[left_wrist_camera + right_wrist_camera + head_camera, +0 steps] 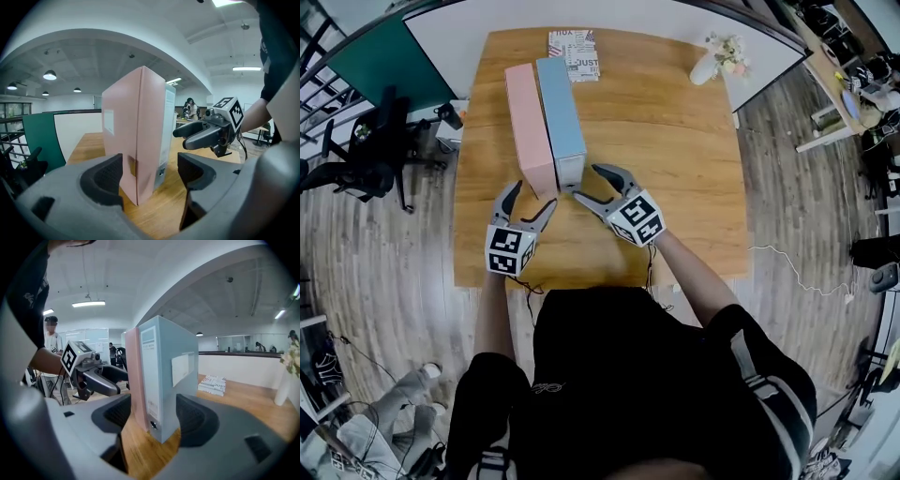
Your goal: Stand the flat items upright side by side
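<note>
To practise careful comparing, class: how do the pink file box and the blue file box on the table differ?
Colour: the pink file box is pink, the blue file box pale blue. Place: in the head view the pink file box stands left of the blue one. Near end: the blue one bears a pale label strip and a round hole; the pink one looks plain. Both stand upright, side by side, on the table.

Left hand-held gripper (pixel 534 195) and right hand-held gripper (pixel 588 183): dark grey curved jaws, each backed by a white marker cube (pixel 509 250) bearing black squares. Thin black cable (pixel 528 289) behind each. Black short-sleeved top (pixel 619 375); white-striped sleeve (pixel 766 386).
</note>
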A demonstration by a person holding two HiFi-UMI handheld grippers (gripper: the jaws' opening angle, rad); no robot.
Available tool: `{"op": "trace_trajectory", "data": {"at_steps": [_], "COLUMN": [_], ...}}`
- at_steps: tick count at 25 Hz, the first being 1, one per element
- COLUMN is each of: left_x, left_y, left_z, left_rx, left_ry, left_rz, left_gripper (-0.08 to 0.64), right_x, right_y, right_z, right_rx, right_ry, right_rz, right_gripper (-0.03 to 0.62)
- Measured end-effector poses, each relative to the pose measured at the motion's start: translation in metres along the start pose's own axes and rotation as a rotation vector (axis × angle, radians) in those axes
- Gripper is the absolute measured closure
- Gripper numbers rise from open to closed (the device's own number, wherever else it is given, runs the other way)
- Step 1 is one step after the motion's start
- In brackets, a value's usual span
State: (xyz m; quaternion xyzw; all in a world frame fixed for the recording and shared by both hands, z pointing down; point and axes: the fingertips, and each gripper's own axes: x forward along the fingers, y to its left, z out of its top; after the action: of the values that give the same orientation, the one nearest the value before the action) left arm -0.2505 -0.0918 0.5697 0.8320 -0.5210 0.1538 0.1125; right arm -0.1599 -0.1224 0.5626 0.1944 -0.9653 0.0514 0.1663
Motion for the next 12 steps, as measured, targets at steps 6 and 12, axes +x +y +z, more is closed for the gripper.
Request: {"op": "trace_trajectory", "data": {"at_steps": [6, 12], "left_x": [-0.002, 0.014], "left_y": [-0.041, -0.09], "left_z": [-0.029, -0.048], "left_rx": [-0.072, -0.139], "left_ry": [0.061, 0.086], "left_rz": [0.0, -0.023], "left_gripper": [0.189, 0.201], "right_x": [-0.039, -0.083], "right_y": [0.001, -0.008], "right_z": [-0.025, -0.064], "right_rx": [0.032, 0.075], "right_ry": [0.016, 0.053], "right_rz": [-0.024, -0.076], "right_gripper": [0.306, 0.341]}}
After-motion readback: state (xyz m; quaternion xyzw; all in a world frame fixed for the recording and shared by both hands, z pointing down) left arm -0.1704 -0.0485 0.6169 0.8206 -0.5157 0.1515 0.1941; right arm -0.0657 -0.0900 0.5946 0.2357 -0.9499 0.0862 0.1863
